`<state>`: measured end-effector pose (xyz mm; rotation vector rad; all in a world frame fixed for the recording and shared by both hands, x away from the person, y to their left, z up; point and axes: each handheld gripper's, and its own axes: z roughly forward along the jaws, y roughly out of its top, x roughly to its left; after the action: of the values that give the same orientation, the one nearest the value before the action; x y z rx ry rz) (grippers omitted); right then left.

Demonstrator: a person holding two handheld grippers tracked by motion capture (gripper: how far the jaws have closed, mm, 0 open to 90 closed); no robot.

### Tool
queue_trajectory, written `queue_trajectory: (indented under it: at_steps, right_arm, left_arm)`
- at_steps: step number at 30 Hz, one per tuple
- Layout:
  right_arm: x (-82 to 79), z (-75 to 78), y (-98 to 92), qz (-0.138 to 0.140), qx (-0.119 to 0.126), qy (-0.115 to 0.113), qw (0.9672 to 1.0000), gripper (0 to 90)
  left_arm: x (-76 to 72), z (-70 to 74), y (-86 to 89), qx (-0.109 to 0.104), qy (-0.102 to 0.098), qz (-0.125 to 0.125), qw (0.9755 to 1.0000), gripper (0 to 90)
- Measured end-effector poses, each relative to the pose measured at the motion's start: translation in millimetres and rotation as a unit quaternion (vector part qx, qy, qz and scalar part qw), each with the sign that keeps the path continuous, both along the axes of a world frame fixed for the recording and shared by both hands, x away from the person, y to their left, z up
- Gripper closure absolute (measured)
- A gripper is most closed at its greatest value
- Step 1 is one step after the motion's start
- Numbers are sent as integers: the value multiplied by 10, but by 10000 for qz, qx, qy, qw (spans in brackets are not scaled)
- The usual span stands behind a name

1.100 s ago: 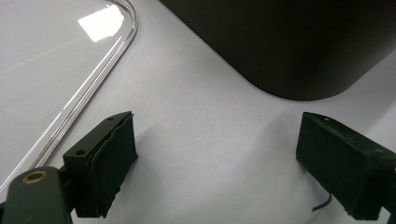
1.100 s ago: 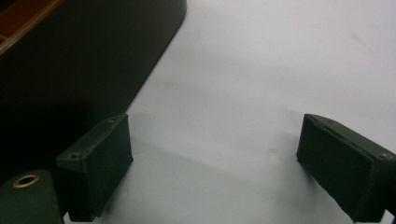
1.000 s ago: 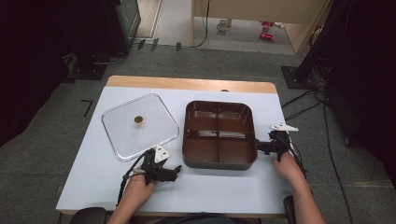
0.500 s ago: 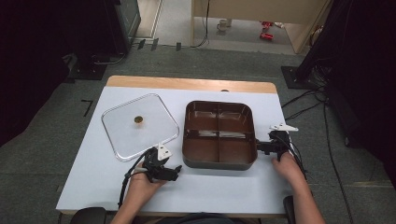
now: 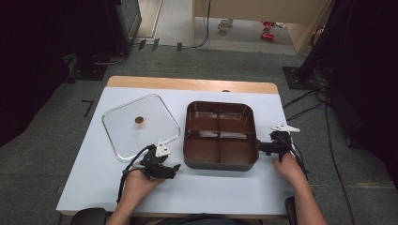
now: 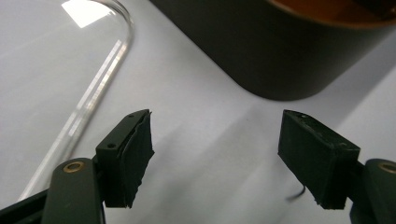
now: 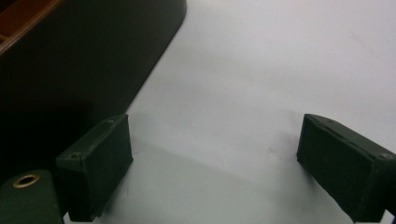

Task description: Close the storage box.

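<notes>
Since a sec ago my left gripper (image 5: 174, 168) has slid in toward the tray (image 5: 219, 135), now near its near-left corner w/ jaws wide open on nothing, while my right gripper (image 5: 261, 146) hasn't budged from the tray's right side, also open and empty; my guess is I'm lining up a two-sided grab. Lid (image 5: 141, 125) lies flat on the table (image 5: 94, 178) left of the tray. High view shows the tray's 4 empty compartments, but the gripper views show bare table between each pair of jaws, so no contact yet.
</notes>
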<state>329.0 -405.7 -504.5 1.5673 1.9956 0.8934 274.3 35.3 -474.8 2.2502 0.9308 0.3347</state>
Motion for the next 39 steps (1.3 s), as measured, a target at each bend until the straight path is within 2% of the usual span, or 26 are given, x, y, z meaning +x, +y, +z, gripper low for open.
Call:
queue_trajectory:
  at_steps: [5, 7, 11, 16, 21, 24, 33, 35, 36, 39]
  right_arm:
    - [0, 0, 0, -1, 1, -1, 10000, 98]
    - [0, 0, 0, -1, 2, 0, 10000, 98]
    - [0, 0, 0, -2, 2, 1, 10000, 98]
    - [0, 0, 0, -2, 3, 1, 10000, 98]
    - [0, 0, 0, 0, 1, 1, 10000, 98]
    - [0, 0, 0, 0, 2, 1, 10000, 98]
    - [1, 0, 0, -1, 1, 3, 10000, 98]
    - [1, 0, 0, -1, 1, 4, 10000, 98]
    - [1, 0, 0, 1, 1, 1, 10000, 98]
    - [1, 0, 0, 2, -2, 3, 10000, 97]
  left_arm:
    - [48, 19, 35, -36, 49, 45, 10000, 271]
    - [62, 28, 42, -47, 41, 44, 10000, 300]
    - [102, 68, 60, -119, -78, 97, 9999, 309]
    - [235, 128, 89, -391, -21, 144, 9991, 311]
    - [330, 111, 114, -433, 74, 151, 9989, 311]
    - [384, 113, 148, -542, 110, 189, 9983, 317]
    - [515, 140, 188, -543, 41, 228, 9983, 323]
    - [551, 139, 216, -624, 62, 297, 9976, 345]
    - [596, 154, 220, -486, 157, 353, 9981, 354]
    - [630, 168, 233, -500, 103, 359, 9980, 355]
